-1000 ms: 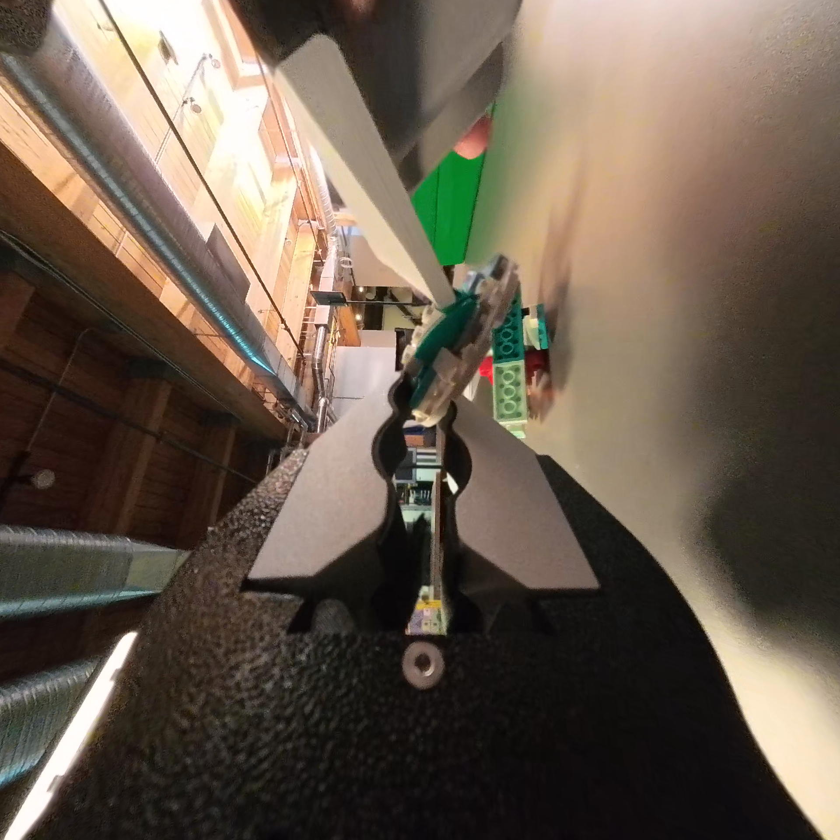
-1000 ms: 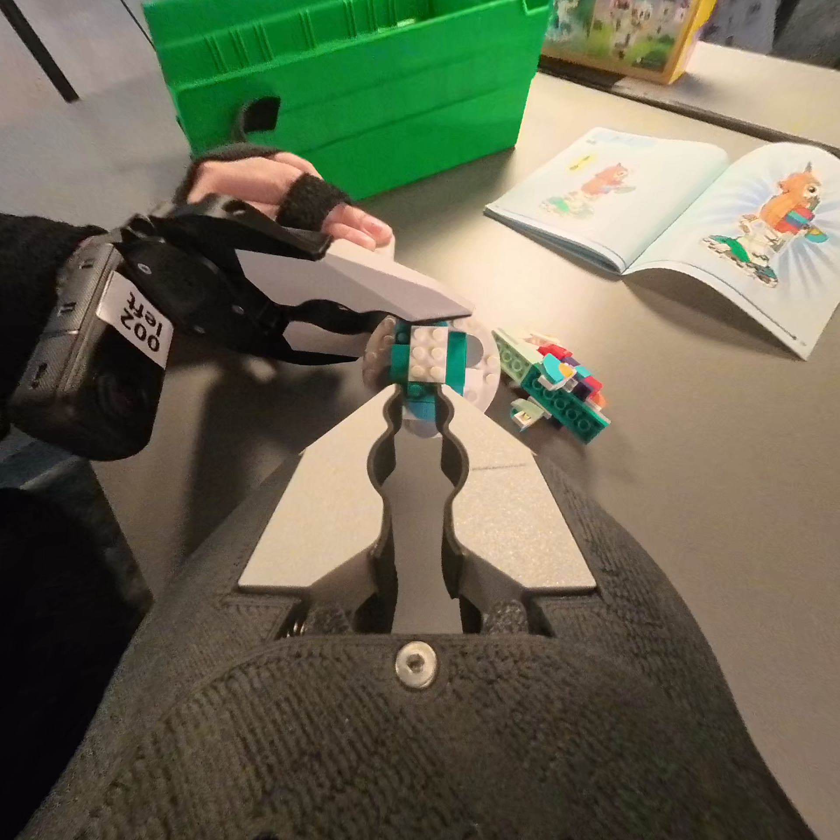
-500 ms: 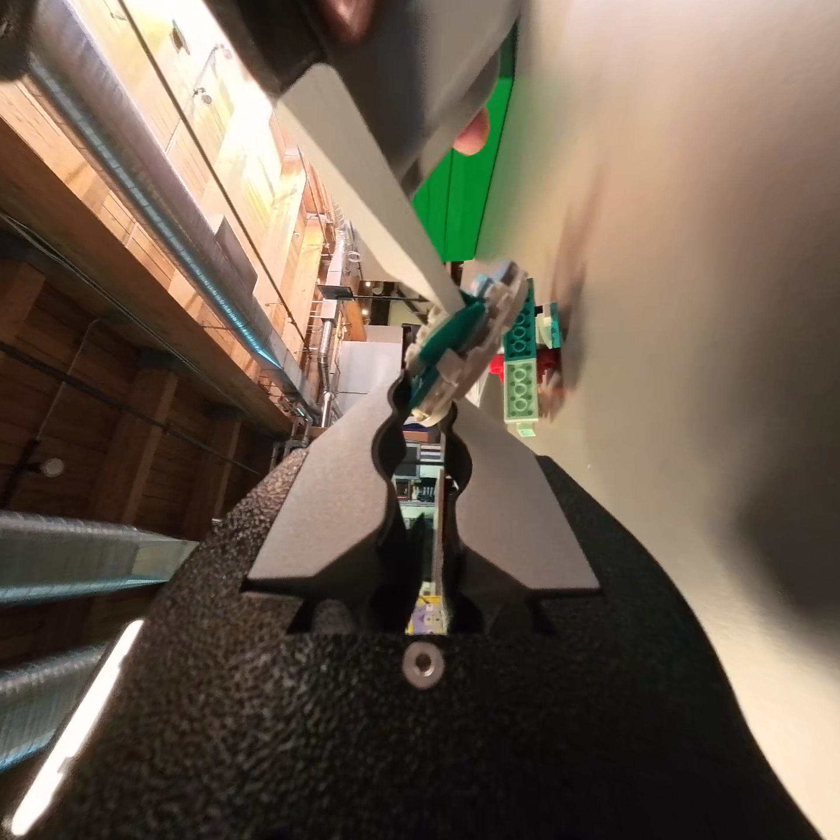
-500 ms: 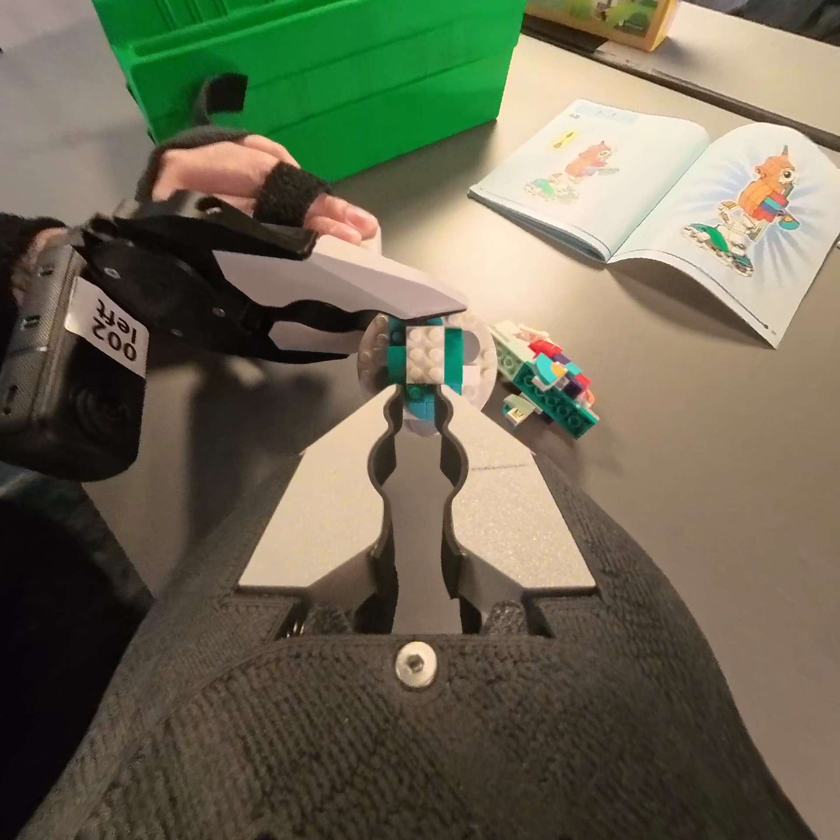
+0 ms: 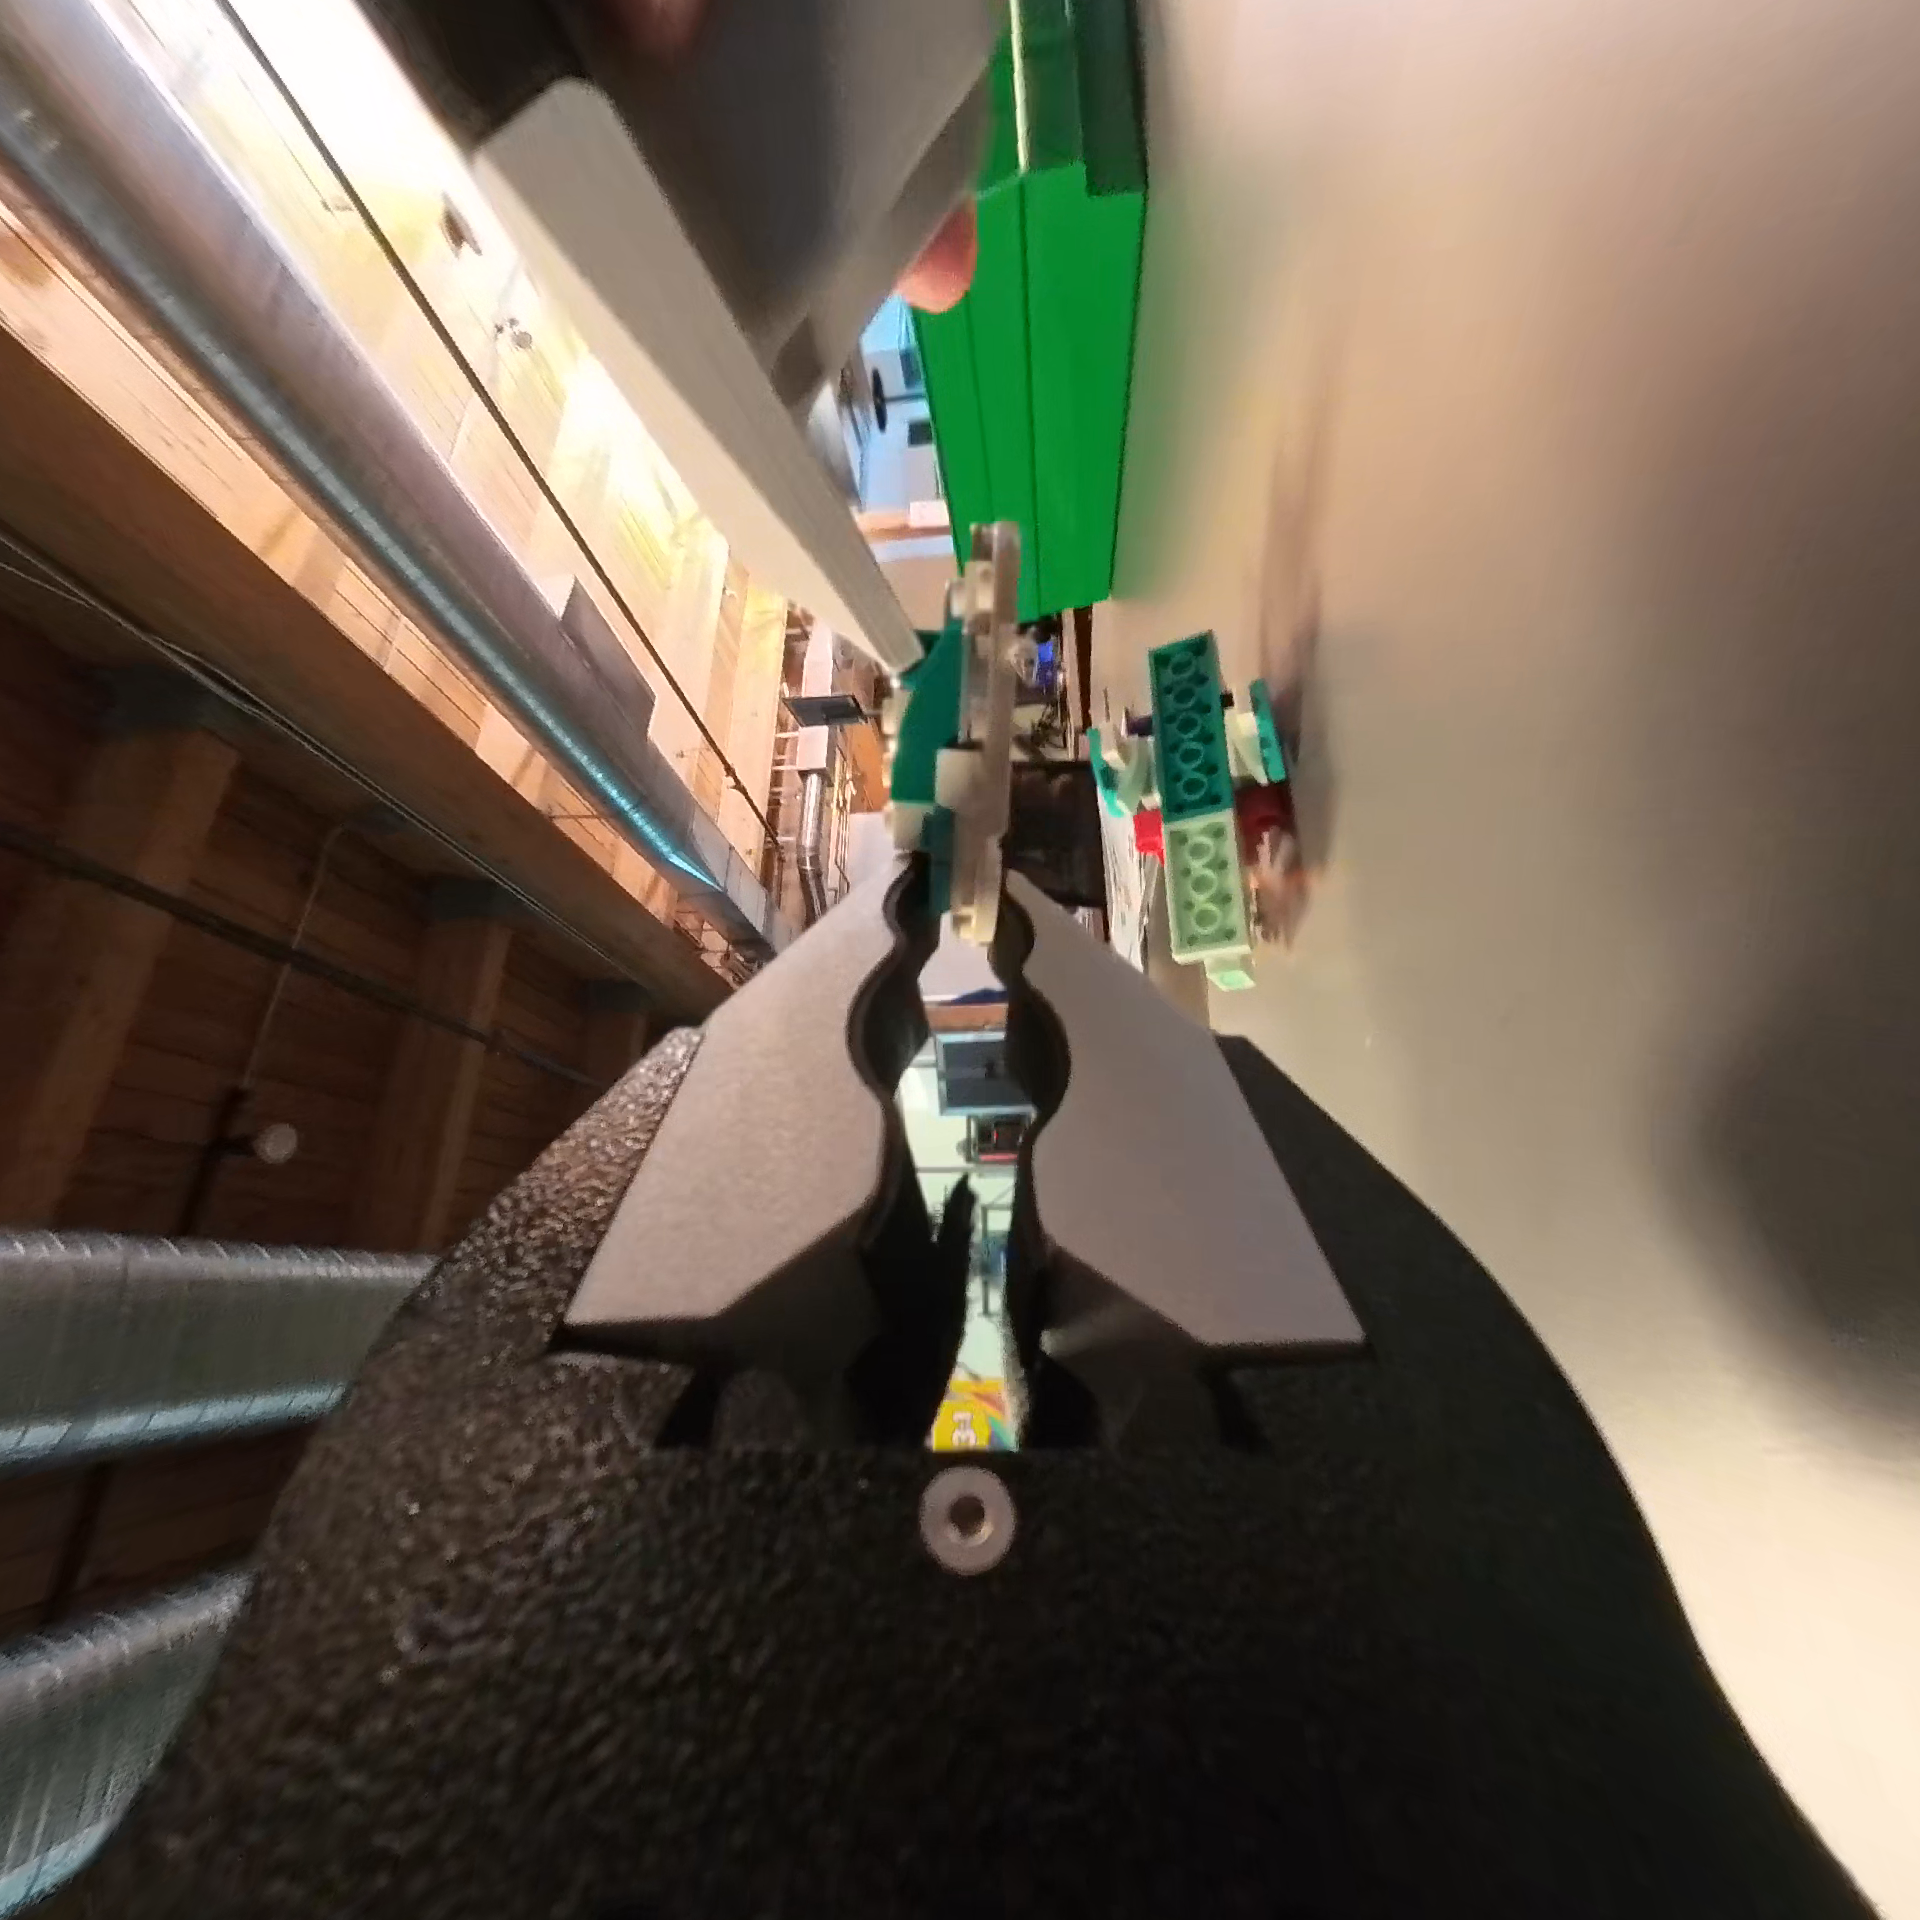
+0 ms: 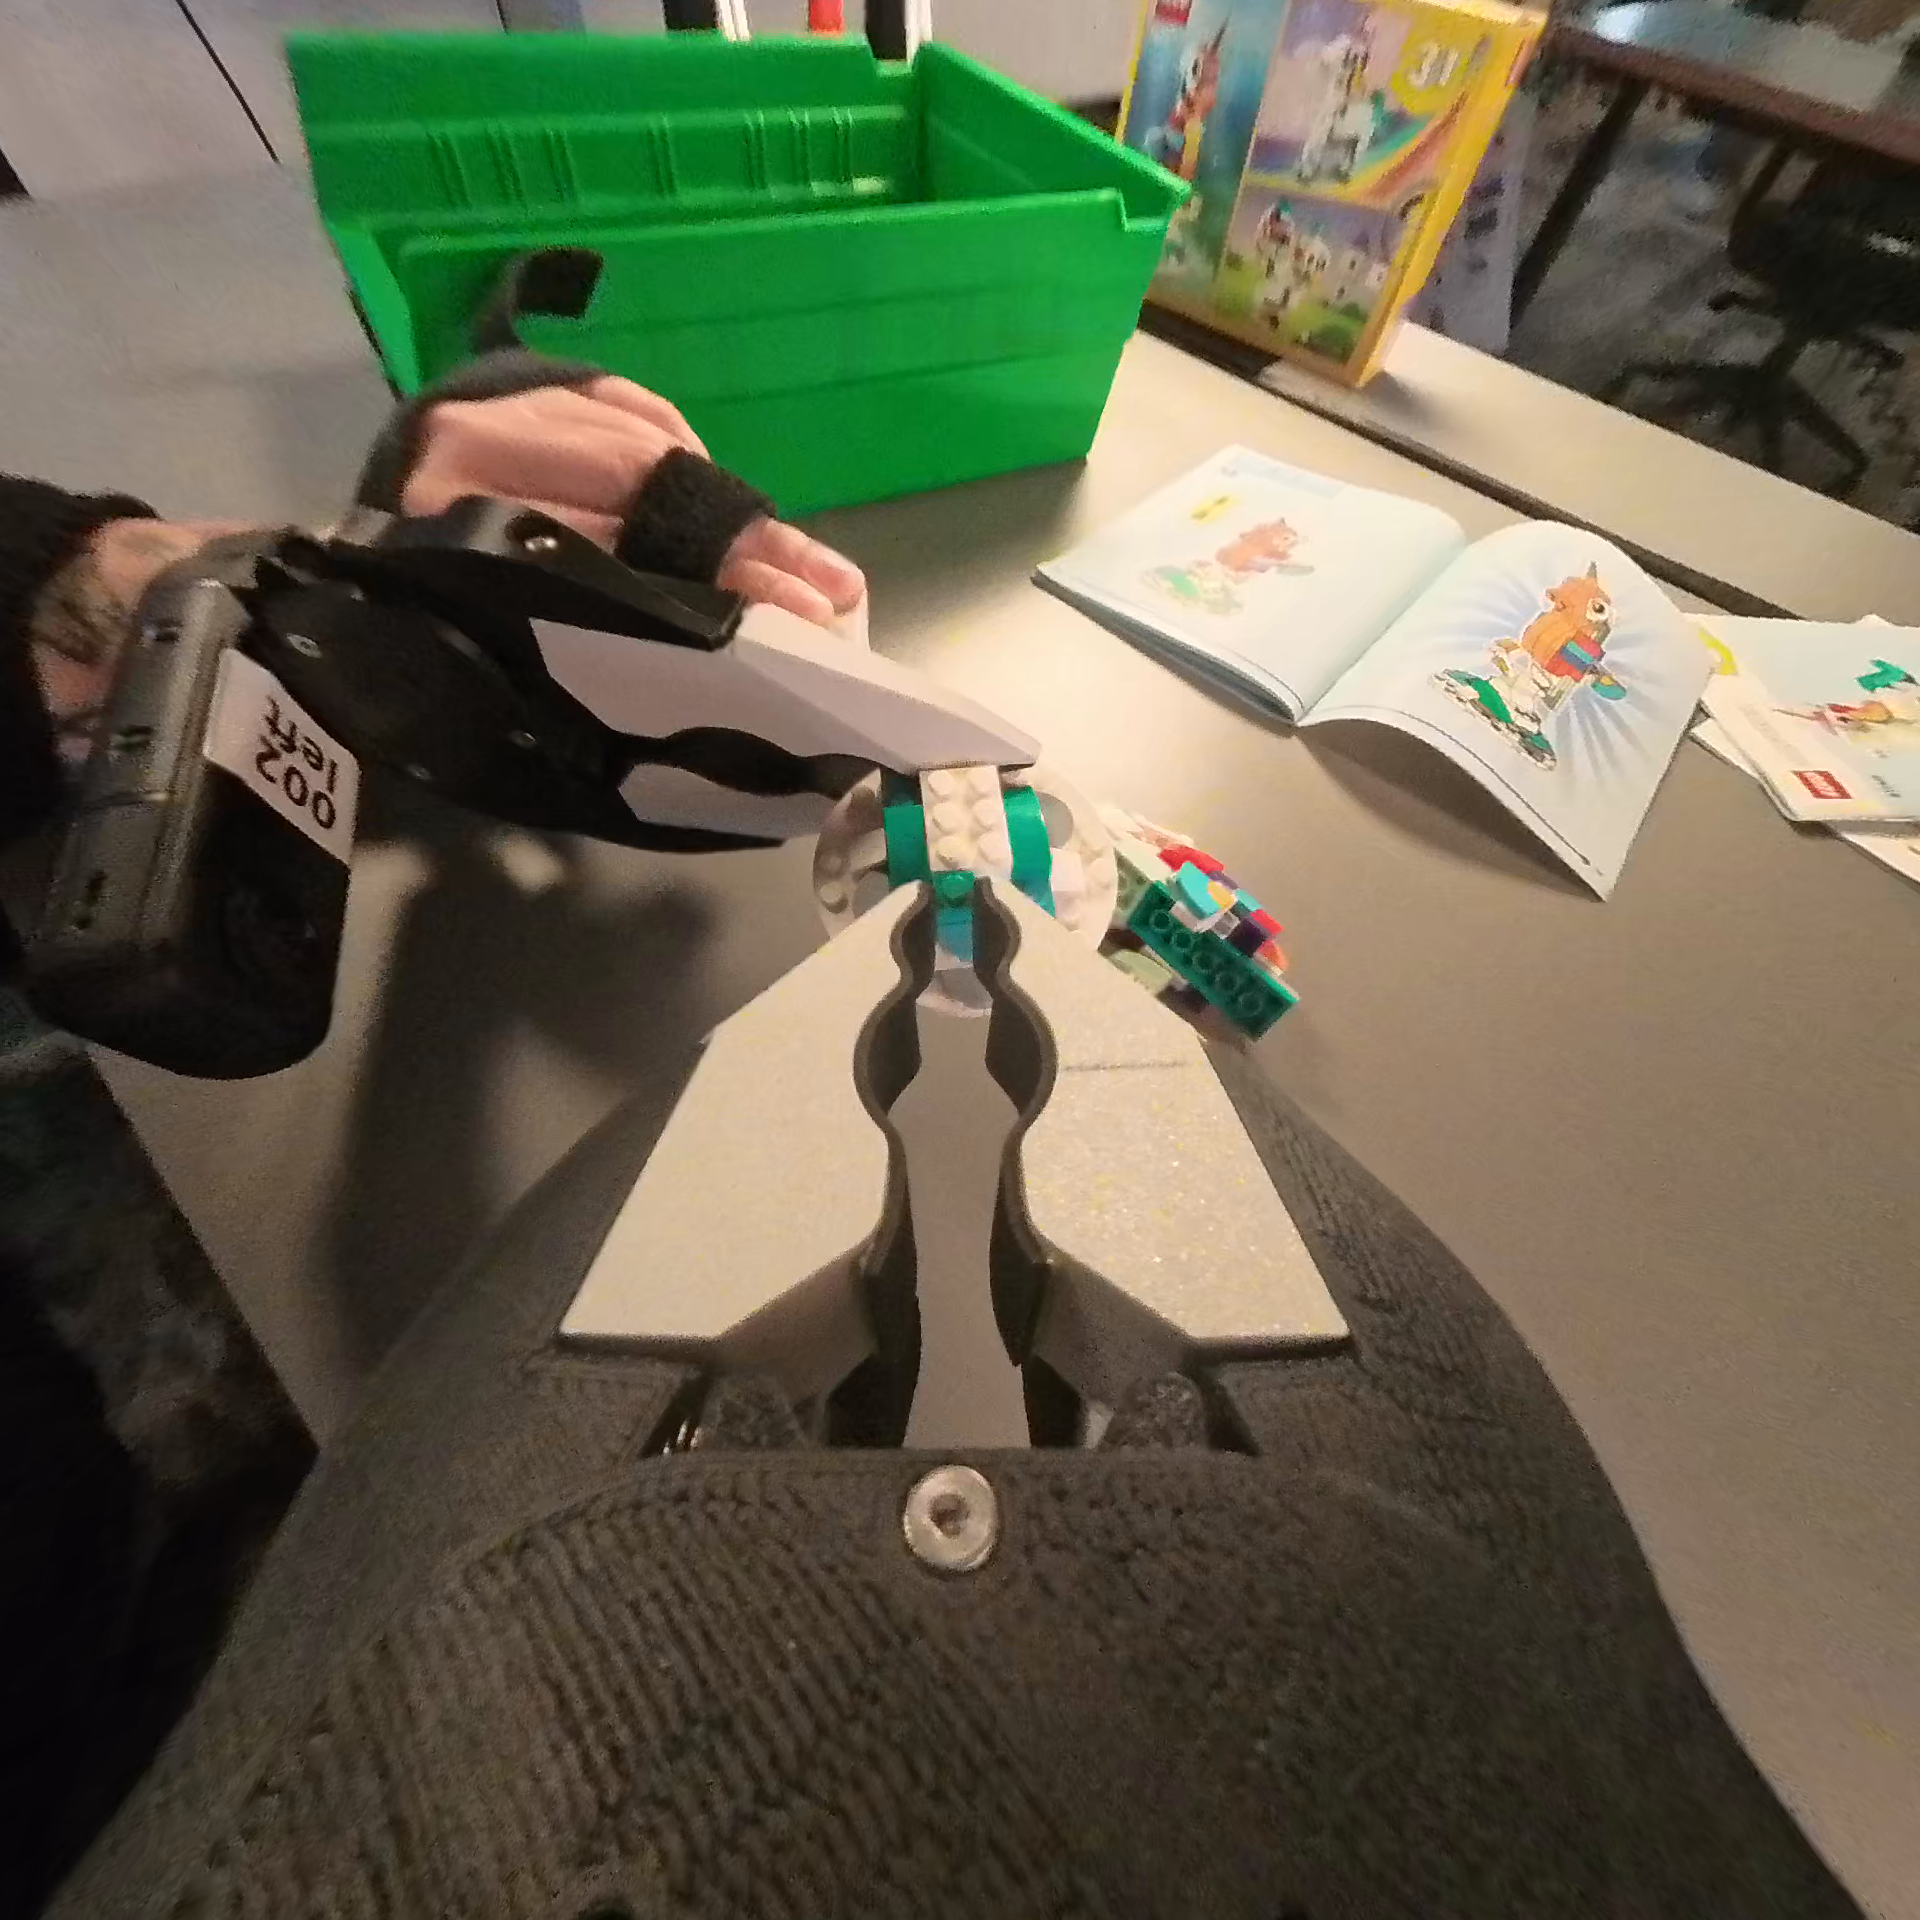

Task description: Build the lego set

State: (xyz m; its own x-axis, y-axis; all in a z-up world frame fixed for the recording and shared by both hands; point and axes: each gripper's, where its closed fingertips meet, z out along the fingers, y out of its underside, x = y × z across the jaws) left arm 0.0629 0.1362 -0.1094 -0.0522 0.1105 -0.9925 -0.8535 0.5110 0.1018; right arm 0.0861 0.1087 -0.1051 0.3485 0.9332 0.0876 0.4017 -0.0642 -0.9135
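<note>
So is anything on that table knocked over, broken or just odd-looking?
Nothing looks broken or spilled. The only oddity: both claws grip one small teal-and-white brick build in mid-air, the left claw from the side, the right claw from below. A colourful brick cluster lies on its side on the table.

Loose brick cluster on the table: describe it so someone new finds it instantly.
Start at the big green plastic bin at the back of the grey table. Nearer the camera lies an open instruction booklet; the small multicoloured brick cluster lies between booklet and gripper tips. Unlike the round white-and-teal brick assembly beside it, it rests untouched on the tabletop.
</note>
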